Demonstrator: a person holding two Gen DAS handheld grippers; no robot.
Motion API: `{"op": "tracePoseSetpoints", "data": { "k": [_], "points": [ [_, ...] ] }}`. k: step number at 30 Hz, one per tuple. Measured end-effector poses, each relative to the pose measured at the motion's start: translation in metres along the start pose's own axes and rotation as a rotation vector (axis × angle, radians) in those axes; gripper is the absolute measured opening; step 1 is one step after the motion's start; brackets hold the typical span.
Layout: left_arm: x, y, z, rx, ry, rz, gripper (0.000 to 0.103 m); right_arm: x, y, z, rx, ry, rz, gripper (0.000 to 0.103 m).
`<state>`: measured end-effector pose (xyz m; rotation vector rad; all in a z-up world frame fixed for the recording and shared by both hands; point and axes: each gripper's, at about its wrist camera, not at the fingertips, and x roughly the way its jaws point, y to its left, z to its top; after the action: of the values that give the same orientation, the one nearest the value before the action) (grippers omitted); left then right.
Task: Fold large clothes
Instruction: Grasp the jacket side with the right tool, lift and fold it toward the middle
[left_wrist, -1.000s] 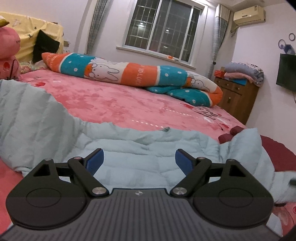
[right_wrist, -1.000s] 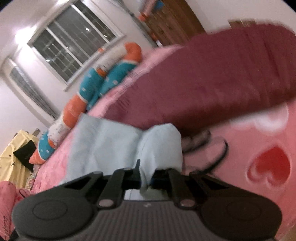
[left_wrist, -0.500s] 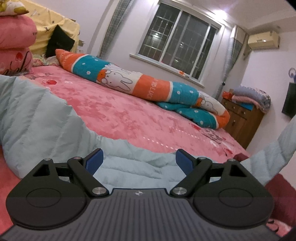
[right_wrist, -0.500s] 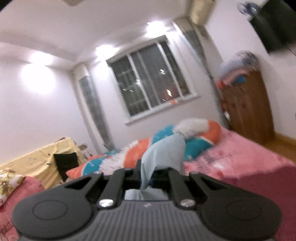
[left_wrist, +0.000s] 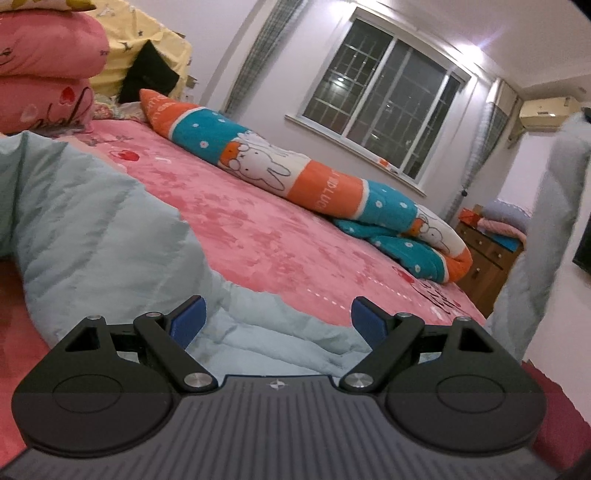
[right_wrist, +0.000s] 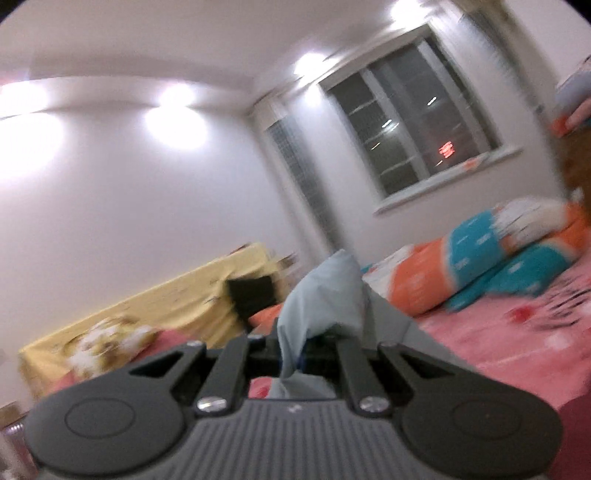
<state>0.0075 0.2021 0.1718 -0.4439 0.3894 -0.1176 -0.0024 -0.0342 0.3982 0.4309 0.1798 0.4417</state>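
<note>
A pale blue padded jacket lies spread on the pink bed. My left gripper is open and empty, low over the jacket's near edge, with blue pads on either side of it. My right gripper is shut on a bunched part of the jacket, which sticks up between the fingers. In the left wrist view that lifted part hangs high at the right edge.
A long orange, teal and white bunny bolster lies across the far side of the bed. Pink pillows are stacked at the left, by a yellow cover. A wooden dresser with folded cloth stands right of the bed. The window is behind.
My right gripper has lifted the jacket part from the bed high into the air and swung left. The left gripper stayed open and tilted up a little over the jacket.
</note>
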Motion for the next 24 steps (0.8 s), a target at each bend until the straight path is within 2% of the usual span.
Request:
{"op": "tracePoseSetpoints", "data": {
  "k": [6, 12, 18, 24],
  "points": [
    [-0.003, 0.004, 0.003, -0.044, -0.009, 0.024, 0.103, 0.059, -0.001, -0.044, 0.040, 0.175, 0.076, 0.005],
    [-0.004, 0.008, 0.007, -0.071, -0.025, 0.047, 0.103, 0.102, -0.020, -0.093, 0.118, 0.323, 0.063, 0.005],
    [-0.005, 0.011, 0.009, -0.104, -0.037, 0.068, 0.103, 0.114, -0.044, -0.133, 0.218, 0.404, 0.034, 0.005],
    [-0.004, 0.012, 0.010, -0.118, -0.034, 0.072, 0.103, 0.134, -0.056, -0.168, 0.269, 0.483, 0.008, 0.011]
  ]
}}
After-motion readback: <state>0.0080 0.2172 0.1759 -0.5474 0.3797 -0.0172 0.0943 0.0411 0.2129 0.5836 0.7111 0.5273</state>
